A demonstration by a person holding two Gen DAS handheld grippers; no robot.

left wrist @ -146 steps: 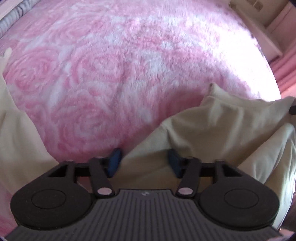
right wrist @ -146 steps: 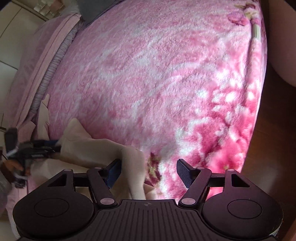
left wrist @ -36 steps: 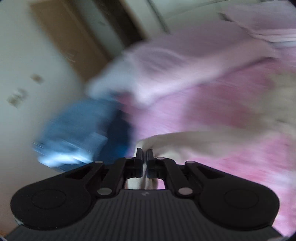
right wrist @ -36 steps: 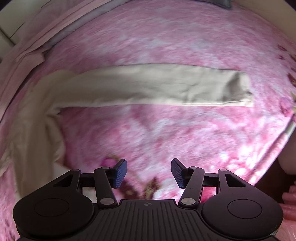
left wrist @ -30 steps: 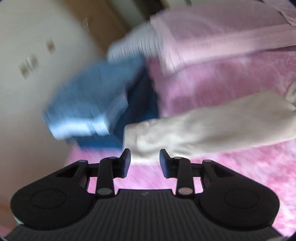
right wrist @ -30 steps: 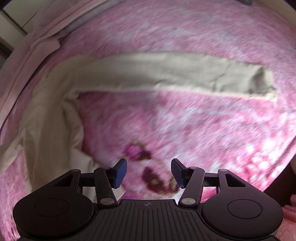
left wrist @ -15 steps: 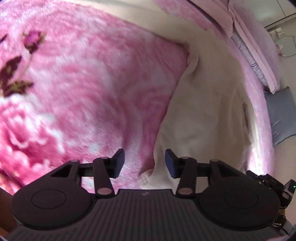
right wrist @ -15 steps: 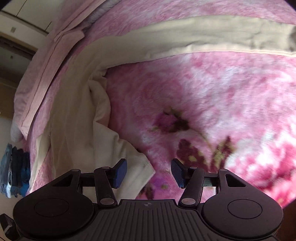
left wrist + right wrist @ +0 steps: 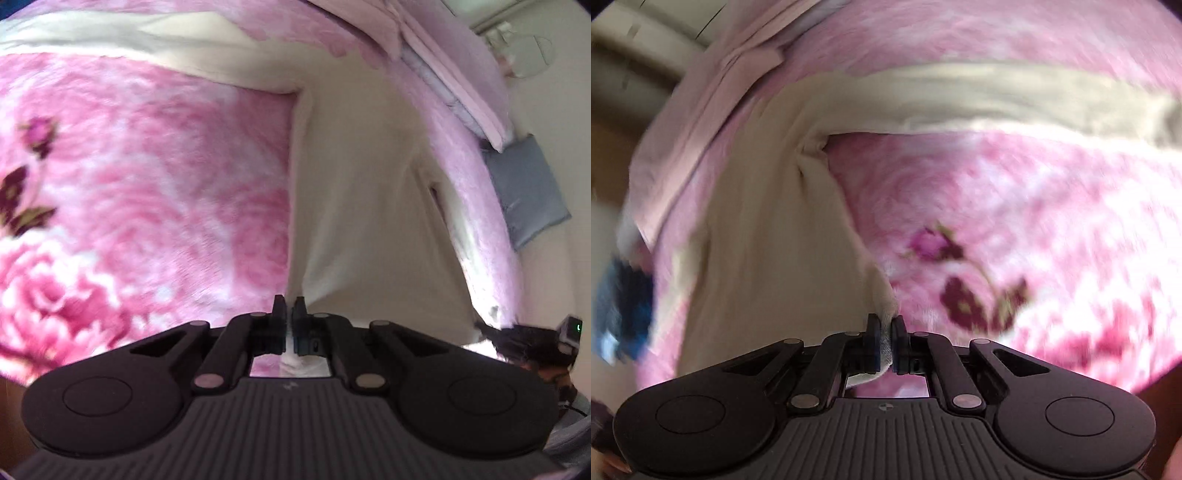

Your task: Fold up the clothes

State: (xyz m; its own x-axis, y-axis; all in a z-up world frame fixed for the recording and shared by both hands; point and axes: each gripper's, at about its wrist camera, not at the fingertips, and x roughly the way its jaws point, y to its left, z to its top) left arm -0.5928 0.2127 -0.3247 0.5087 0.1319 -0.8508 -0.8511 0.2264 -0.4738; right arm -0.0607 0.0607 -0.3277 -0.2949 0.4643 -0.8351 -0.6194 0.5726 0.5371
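Note:
A cream long-sleeved garment (image 9: 362, 192) lies spread on a pink floral blanket (image 9: 147, 192). One sleeve (image 9: 110, 33) stretches off to the left along the top of the left wrist view. My left gripper (image 9: 289, 314) is shut on the garment's near hem corner. In the right wrist view the same cream garment (image 9: 768, 236) runs up from my right gripper (image 9: 884, 325), which is shut on its other hem corner. The other sleeve (image 9: 1015, 96) reaches right across the blanket (image 9: 1034, 221).
Pale pink bedding (image 9: 454, 48) and a grey pillow (image 9: 524, 195) lie along the far edge of the bed. A stack of blue folded clothes (image 9: 624, 310) sits at the left. The right gripper and a person (image 9: 546, 350) show at lower right in the left wrist view.
Both grippers were open half a second ago just short of the hem. They have since moved in and shut on the two hem corners.

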